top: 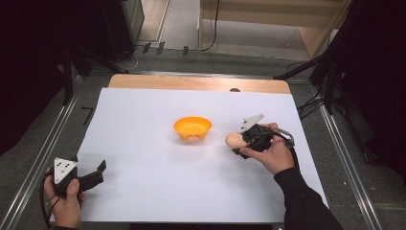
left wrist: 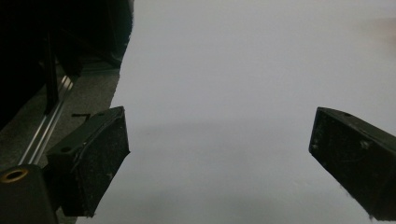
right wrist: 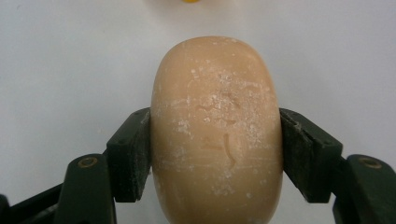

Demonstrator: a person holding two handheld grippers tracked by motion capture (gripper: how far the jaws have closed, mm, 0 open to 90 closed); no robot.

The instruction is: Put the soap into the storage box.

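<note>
Right gripper (right wrist: pixel 215 154): black matte pads clamped on both flanks of a smooth, rounded tan bar, possibly soap (right wrist: pixel 217 126), chalky-scuffed, held just beside a glossy orange bowl (top: pixel 192 128) on the white sheet (top: pixel 143 143); left gripper (left wrist: pixel 219 154) wide open, holding nothing.

It looked like a lab: a table (top: pixel 143 191) covered in white, dark stands (top: pixel 330 62), cables (top: pixel 143 50) on the floor.
</note>
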